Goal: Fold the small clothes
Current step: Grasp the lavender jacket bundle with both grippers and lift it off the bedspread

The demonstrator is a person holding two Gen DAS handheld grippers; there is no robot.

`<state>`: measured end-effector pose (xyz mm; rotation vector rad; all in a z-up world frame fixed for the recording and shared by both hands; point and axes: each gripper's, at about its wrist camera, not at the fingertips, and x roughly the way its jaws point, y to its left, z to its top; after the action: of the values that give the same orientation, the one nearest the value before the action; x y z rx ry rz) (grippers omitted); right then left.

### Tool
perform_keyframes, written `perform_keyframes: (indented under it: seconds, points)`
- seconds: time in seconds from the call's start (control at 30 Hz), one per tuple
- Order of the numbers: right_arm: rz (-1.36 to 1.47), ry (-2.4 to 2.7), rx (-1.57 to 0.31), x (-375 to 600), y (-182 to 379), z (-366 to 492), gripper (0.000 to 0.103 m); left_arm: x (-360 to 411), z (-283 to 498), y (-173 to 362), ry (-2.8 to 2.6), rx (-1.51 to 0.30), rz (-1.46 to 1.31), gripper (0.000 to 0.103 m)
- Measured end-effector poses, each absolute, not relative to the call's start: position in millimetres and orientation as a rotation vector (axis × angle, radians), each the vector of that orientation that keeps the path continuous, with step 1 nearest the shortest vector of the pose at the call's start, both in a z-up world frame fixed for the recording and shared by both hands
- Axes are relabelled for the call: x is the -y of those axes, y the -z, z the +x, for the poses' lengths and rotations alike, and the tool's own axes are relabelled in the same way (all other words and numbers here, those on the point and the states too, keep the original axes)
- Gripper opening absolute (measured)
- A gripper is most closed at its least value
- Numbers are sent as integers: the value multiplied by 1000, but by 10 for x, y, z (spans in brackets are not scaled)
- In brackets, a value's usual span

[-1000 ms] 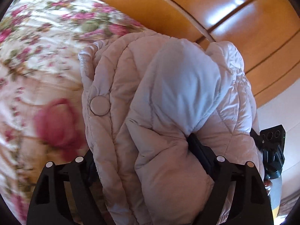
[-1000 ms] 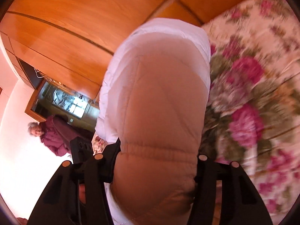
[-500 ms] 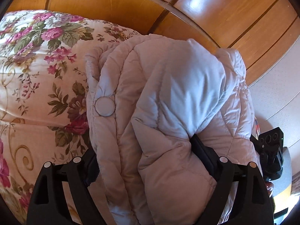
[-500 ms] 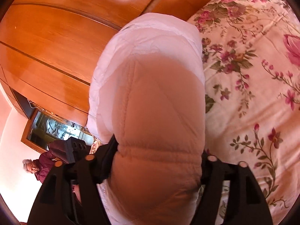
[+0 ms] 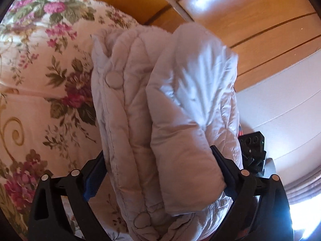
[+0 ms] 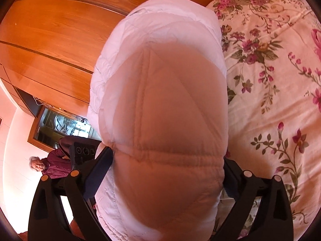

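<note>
A pale pinkish-white quilted puffer jacket (image 5: pixel 160 110) lies against a cream bedspread (image 6: pixel 270 104) patterned with magenta flowers and green leaves, before orange-brown wooden panels (image 6: pixel 56 30).

Space between left gripper (image 5: pixel 158 172) jaws filled by folded quilted jacket (image 5: pixel 160 104); jaws opening, jacket bulk seen against both inner faces. Same at right gripper (image 6: pixel 166 172): jaws opening, gap blocked by padded jacket (image 6: pixel 160 104). Forward view of both cameras largely blocked by jacket. Open stretch of floral bedspread (image 5: pixel 40 92) seen left of jacket in left view, right of it in right view (image 6: pixel 276 92). Far side closed off by wooden panelled wall (image 5: pixel 250 20). Person (image 6: pixel 50 162) seen beyond left gripper in right view.
</note>
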<state>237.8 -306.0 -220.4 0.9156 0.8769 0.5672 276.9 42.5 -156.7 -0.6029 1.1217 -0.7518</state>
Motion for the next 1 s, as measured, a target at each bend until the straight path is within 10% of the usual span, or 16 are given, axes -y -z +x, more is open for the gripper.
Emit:
perform_keyframes:
  seconds: [0.27,0.43,0.77,1.0]
  points:
    - [916,-584,-885,3162,2269,2243,96,-379,2737,1656,696,-1138,-555,100]
    - [894,-559,-863,3125,2189,2211,77,-213,2695,1603,640,-1108,-446,98]
    - [675,-458,-726,3044,1685,2031,52,103,2571,1231,631,-981,-266,51]
    - [552,-400,-657,3081,1532,2097,50,229,2859,1074,639,-879,-268,42]
